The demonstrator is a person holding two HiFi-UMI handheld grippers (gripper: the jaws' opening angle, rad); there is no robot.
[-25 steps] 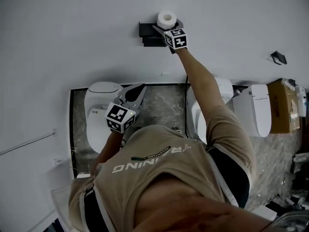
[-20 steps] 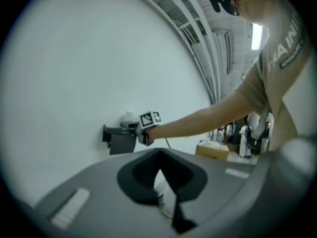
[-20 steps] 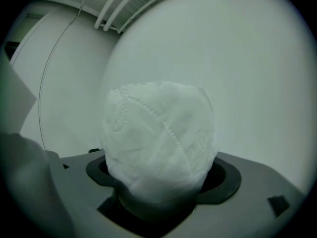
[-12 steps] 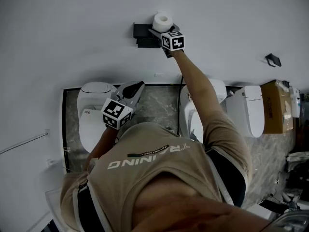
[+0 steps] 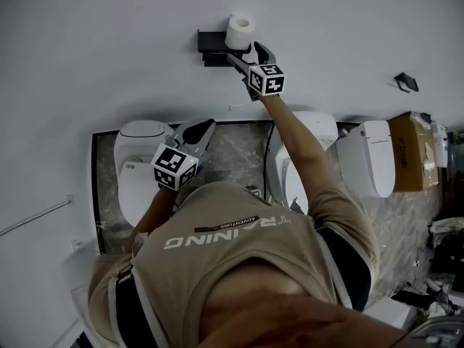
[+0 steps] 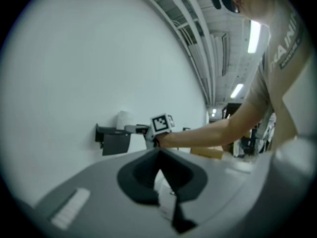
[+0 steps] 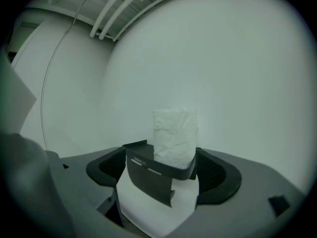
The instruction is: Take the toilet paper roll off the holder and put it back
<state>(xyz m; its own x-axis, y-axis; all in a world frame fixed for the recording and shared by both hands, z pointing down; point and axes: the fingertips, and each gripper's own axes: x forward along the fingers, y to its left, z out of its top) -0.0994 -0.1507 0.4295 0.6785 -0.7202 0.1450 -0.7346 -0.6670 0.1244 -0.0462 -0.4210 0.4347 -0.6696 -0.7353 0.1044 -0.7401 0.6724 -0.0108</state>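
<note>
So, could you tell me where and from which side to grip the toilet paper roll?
I'd take the toilet paper roll by the curved sides of its upper half, head-on from the room side. It stands upright, lower part behind the front edge of the holder, wall behind, so only the top is free. The open right gripper faces it that way.
</note>
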